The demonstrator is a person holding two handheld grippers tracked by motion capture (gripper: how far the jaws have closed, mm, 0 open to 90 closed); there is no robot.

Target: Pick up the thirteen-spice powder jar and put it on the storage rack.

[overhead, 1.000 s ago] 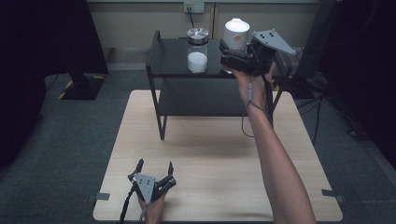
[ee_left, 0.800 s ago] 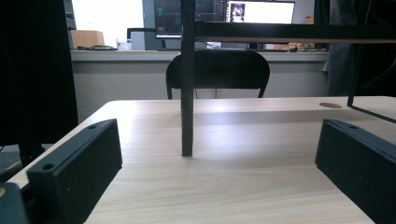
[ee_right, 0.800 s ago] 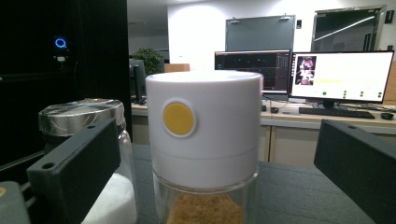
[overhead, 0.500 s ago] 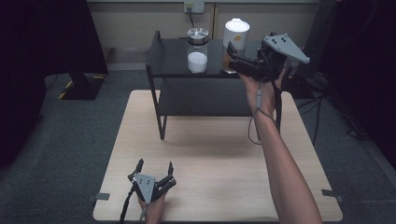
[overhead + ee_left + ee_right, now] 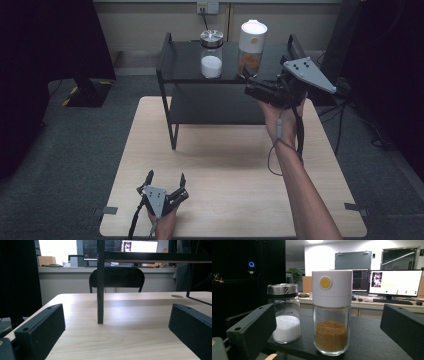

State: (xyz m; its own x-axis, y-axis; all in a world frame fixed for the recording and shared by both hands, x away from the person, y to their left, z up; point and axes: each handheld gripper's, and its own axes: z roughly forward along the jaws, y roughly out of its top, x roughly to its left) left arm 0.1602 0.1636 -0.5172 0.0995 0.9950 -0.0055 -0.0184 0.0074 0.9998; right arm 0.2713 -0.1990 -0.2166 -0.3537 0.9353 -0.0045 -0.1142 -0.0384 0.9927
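Here, the right gripper (image 5: 250,90) is hovering with jaws spread just in front of the white-capped jar (image 5: 251,47) on the black shelf (image 5: 185,55).

In the high view that jar of brown granules is standing upright on the shelf's top level at about 1 o'clock from the table's (image 5: 225,165) middle, with the steel-lidded jar (image 5: 211,53) of white powder just beside it at 9 o'clock, apart from it. In the right gripper view the white-capped jar (image 5: 332,312) is sitting between the two wide-open jaws without either touching it, and the steel-lidded jar (image 5: 284,313) is showing at its 9 o'clock. The left gripper (image 5: 165,181) is resting at 7 o'clock near the table's front edge, its jaws released and gripping nothing, facing a shelf leg (image 5: 100,282).
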